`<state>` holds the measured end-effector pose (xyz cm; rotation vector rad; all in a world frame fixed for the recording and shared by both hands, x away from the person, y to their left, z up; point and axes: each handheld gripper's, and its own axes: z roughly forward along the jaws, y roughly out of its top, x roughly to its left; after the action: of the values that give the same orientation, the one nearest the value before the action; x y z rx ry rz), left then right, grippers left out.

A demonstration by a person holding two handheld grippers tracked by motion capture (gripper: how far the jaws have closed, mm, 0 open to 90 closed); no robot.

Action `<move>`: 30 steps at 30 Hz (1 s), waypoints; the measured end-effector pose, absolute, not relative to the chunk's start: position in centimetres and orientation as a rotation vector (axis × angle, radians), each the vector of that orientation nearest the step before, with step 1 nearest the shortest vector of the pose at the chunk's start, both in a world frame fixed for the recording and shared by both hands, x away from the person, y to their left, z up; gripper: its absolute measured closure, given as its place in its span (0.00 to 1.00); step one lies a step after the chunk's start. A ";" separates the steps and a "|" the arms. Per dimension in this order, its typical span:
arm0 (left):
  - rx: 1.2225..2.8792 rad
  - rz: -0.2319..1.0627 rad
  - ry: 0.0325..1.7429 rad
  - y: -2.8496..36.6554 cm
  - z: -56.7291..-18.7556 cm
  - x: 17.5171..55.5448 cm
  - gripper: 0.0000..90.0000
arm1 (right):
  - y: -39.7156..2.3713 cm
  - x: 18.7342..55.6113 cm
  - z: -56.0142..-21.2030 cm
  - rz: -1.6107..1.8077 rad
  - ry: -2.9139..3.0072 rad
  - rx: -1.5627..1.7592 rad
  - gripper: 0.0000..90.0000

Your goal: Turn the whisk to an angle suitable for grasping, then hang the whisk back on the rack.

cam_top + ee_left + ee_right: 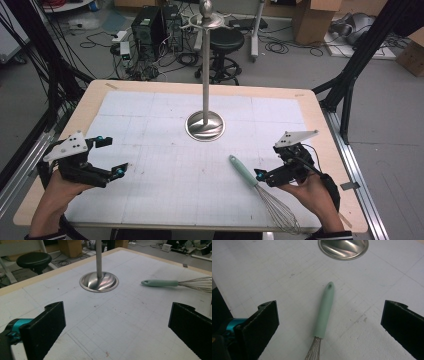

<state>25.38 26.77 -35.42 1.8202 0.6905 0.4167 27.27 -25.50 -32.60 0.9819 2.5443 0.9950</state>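
Note:
A whisk with a mint-green handle and steel wires lies flat on the white gridded mat, at the front right. My right gripper hovers just right of the handle, open. In the right gripper view the handle runs up between the wide-apart jaws of the right gripper, its hanging hole at the far end, untouched. My left gripper is open at the front left, holding nothing. The left gripper view shows the open left gripper and the whisk far off at right.
A steel stand rises from a round base at the mat's middle back, with hook arms near its top. The base appears as well ahead of each gripper. The wooden table edge frames the mat. A stool, boxes and cables lie behind.

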 end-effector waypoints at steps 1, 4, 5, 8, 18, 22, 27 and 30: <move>1.818 0.417 0.692 26.8 -35.4 25.4 0.02 | -25.4 27.4 -32.6 0.983 2.551 0.981 0.00; 1.815 0.417 0.694 26.9 -35.4 25.4 0.02 | -25.2 27.8 -32.6 0.962 2.563 0.985 0.00; 1.815 0.417 0.693 26.9 -35.4 25.4 0.02 | -25.1 27.9 -32.6 0.955 2.563 0.993 0.00; 1.814 0.416 0.690 26.9 -35.4 25.5 0.02 | -24.8 28.2 -32.8 0.948 2.584 1.009 0.00; 1.817 0.410 0.691 26.9 -35.5 25.5 0.02 | -23.7 28.7 -34.0 0.857 2.676 1.000 0.00; 1.818 0.411 0.691 26.9 -35.5 25.5 0.02 | -23.5 28.8 -34.1 0.823 2.695 0.980 0.00; 1.819 0.408 0.689 26.9 -35.5 25.6 0.02 | -23.6 28.7 -34.1 0.814 2.692 0.979 0.00; 1.818 0.407 0.689 26.9 -35.5 25.6 0.02 | -23.5 28.7 -34.3 0.797 2.695 0.973 0.00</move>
<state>25.57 26.88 -35.53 1.8182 0.6890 0.4074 28.69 -23.54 -34.34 0.9732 2.6949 0.7968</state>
